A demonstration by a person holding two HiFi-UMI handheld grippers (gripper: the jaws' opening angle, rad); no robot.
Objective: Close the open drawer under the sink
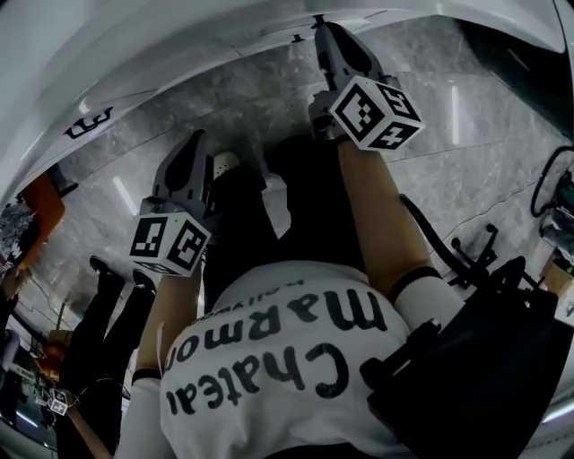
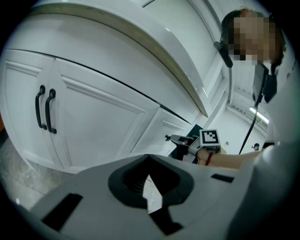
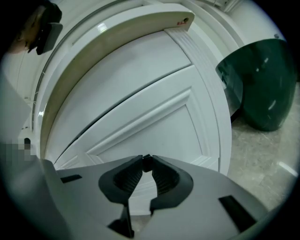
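1. My right gripper point(image 3: 146, 160) has its jaws drawn together, the tips pinching a small dark knob point(image 3: 146, 164); the ribbed pads behind the tips bow apart around bare space.
2. In the head view my right gripper point(image 1: 319, 25) reaches to the top of the picture, its tip against the white cabinet front, arm stretched out.
3. My left gripper point(image 2: 149, 156) has its jaws closed tip to tip with nothing between them. It hangs back from the cabinet, off to the left point(image 1: 197, 142), touching nothing.
4. From the left gripper view I see the right gripper point(image 2: 180, 139) side on, its tip at the cabinet face.
5. The drawer point(image 3: 154, 117) is straight ahead of the right jaws: a white front with a raised frame, facing me, under the beige counter edge point(image 3: 117, 33). A dark seam runs along its upper side.
6. Its long axis lies along the cabinet face, slanting from lower left to upper right in the right gripper view. No view looks inside the drawer, so I cannot tell its contents.
7. A dark green bin point(image 3: 258, 79) stands on the floor just right of the cabinet; its inside is hidden.
8. Left of the drawer, 2 cabinet doors carry 2 black upright handles point(image 2: 46, 110) side by side.
9. Grey marbled floor point(image 1: 466, 161) lies below.
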